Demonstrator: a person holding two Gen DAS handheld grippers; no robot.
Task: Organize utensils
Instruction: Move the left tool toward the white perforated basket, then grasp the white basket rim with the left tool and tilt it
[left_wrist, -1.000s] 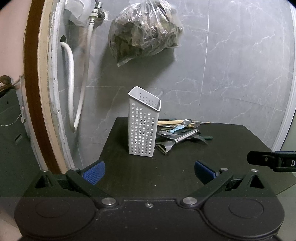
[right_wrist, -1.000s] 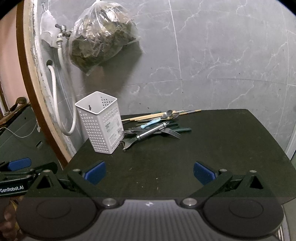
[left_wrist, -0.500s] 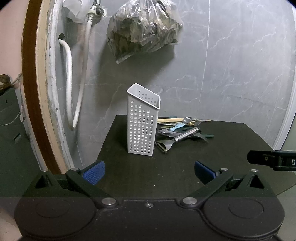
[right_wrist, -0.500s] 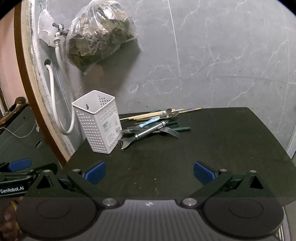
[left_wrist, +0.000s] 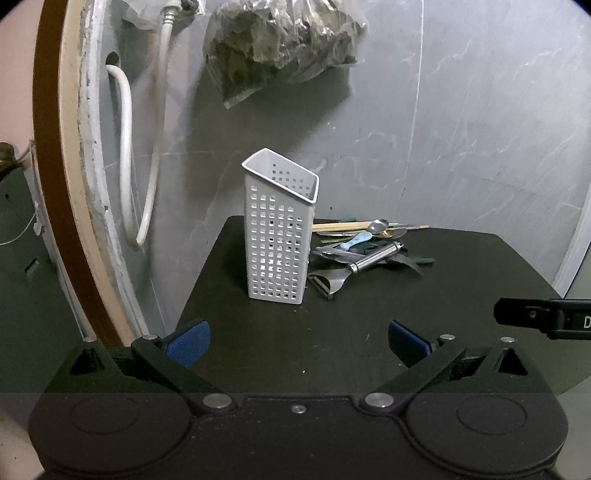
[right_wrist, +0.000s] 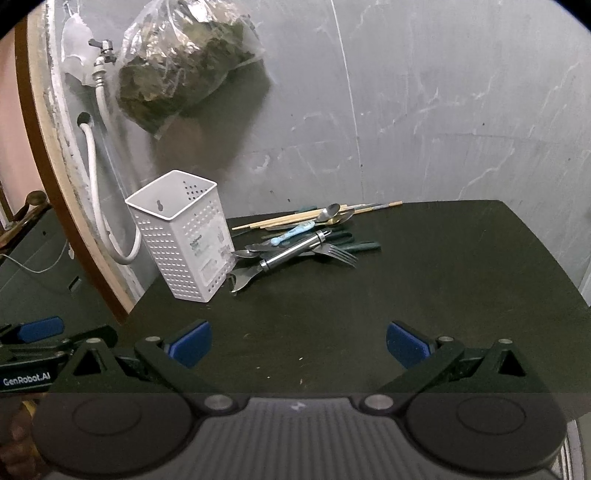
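Left gripper (left_wrist: 298, 341): jaws spread wide, blue pads far apart, nothing between them, touching nothing. It hangs over the near edge of the dark table (left_wrist: 461, 280).

Right gripper (right_wrist: 298, 341): jaws likewise spread wide, empty, no contact with anything; bare table surface shows in the gap.

White perforated utensil holder (left_wrist: 279, 236): upright on the table, ahead of the left jaws and slightly toward the left finger's side. In the right wrist view the holder (right_wrist: 183, 232) sits ahead and to the left of the right jaws, well apart from them. What is inside it cannot be seen.

Utensil pile (right_wrist: 299, 240): lies flat on the table just beside the holder, on its right, ahead of the right jaws and between the two fingers' lines. Visible in it: steel peeler (right_wrist: 280, 256) nearest the jaws, its head touching or almost touching the holder's base; fork (right_wrist: 338, 253); light-blue-handled piece (right_wrist: 293, 234); spoons (right_wrist: 328, 214); wooden chopsticks (right_wrist: 280, 220) farthest back.

Behind the table: grey tiled wall with a hanging plastic bag (right_wrist: 184, 62) and white hose (right_wrist: 98, 177).
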